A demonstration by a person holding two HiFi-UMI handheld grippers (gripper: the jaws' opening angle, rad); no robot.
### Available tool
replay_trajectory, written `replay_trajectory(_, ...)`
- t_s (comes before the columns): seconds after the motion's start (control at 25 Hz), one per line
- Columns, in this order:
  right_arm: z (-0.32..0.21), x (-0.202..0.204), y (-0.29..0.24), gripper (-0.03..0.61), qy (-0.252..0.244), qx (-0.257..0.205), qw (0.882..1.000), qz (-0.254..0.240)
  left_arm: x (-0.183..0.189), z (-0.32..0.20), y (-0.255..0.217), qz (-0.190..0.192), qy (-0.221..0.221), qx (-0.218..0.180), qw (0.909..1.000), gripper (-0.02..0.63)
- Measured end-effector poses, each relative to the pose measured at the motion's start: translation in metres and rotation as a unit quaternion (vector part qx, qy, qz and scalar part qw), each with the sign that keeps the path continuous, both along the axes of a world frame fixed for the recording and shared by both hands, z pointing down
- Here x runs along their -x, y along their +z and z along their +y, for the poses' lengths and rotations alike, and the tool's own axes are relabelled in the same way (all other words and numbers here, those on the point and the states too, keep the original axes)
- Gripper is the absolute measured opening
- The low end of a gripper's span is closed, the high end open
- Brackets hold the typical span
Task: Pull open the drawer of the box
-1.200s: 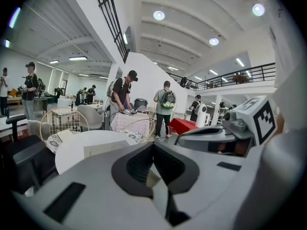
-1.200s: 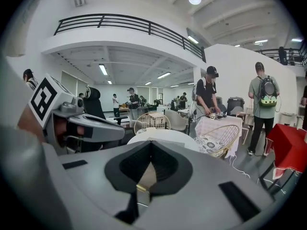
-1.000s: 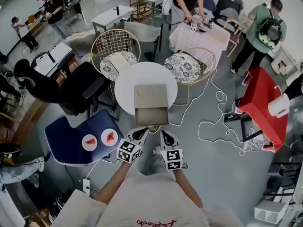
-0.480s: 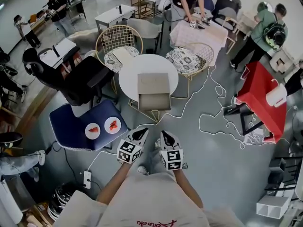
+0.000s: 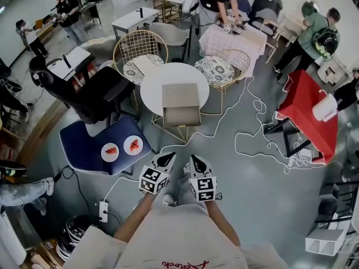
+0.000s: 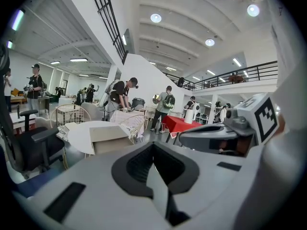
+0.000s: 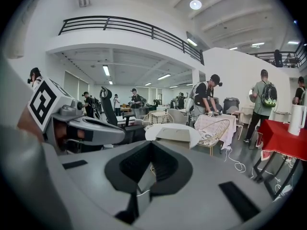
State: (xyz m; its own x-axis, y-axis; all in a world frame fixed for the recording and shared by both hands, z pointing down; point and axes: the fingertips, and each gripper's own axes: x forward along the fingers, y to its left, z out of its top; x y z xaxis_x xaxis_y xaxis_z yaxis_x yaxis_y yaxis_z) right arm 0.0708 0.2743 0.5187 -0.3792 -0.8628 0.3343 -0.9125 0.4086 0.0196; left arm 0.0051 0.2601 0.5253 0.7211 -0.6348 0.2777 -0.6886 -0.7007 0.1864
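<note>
A tan box (image 5: pixel 180 96) lies on a round white table (image 5: pixel 150 94), and its drawer (image 5: pixel 181 116) stands pulled out toward me over the table's near edge. My left gripper (image 5: pixel 166 159) and right gripper (image 5: pixel 196 162) hang side by side close to my body, well short of the table. Both are shut with nothing between the jaws. The box (image 6: pixel 108 134) shows far off in the left gripper view beyond the shut left gripper (image 6: pixel 153 144). In the right gripper view the box (image 7: pixel 172 134) sits past the shut right gripper (image 7: pixel 152 144).
A navy seat (image 5: pixel 84 144) with two plates of watermelon (image 5: pixel 110 152) stands left of me. A black office chair (image 5: pixel 98 97) and two wire chairs (image 5: pixel 137 52) ring the table. White cables (image 5: pixel 252 144) trail over the floor toward a red table (image 5: pixel 308 116). People work farther off.
The table and box have slid farther away from me in the head view. Both grippers hold the same spot near my body, still shut. The drawer stays pulled out.
</note>
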Motion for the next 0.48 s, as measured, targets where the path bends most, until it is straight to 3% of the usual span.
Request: replay_trajectory(0.48,0.0079,0.0067,0.0005,0.015,-0.010,-0.002,1.000,-0.001,0.0047,0.0080,-0.0001,-0.001,-0.001,-0.003,1.0000,0.011)
